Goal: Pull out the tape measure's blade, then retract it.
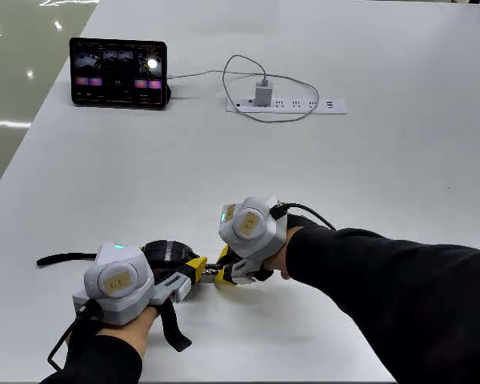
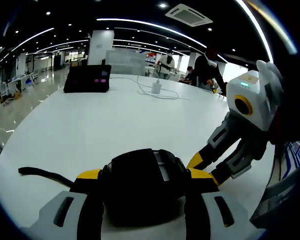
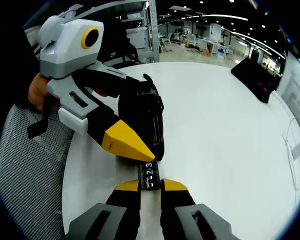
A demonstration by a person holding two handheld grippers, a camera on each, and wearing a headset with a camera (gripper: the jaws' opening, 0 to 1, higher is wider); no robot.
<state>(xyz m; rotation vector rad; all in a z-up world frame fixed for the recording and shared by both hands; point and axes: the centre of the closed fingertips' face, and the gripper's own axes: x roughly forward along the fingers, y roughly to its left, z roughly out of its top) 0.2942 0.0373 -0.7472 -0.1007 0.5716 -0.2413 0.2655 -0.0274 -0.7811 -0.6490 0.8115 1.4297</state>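
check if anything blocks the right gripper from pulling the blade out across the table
Nothing visible does. The right gripper grips the blade, and the table on its pull side is bare; the power strip and tablet sit far back.

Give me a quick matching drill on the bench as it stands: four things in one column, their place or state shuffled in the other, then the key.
Things:
1. tape measure case
2. blade
3. tablet
4. power strip

States:
A. white, with a charger plugged in
B. pinched between the right gripper's jaws
C. screen lit, at the far left of the table
D. gripped between the left gripper's jaws

Pairs: 1-D, 2-B, 3-C, 4-A.
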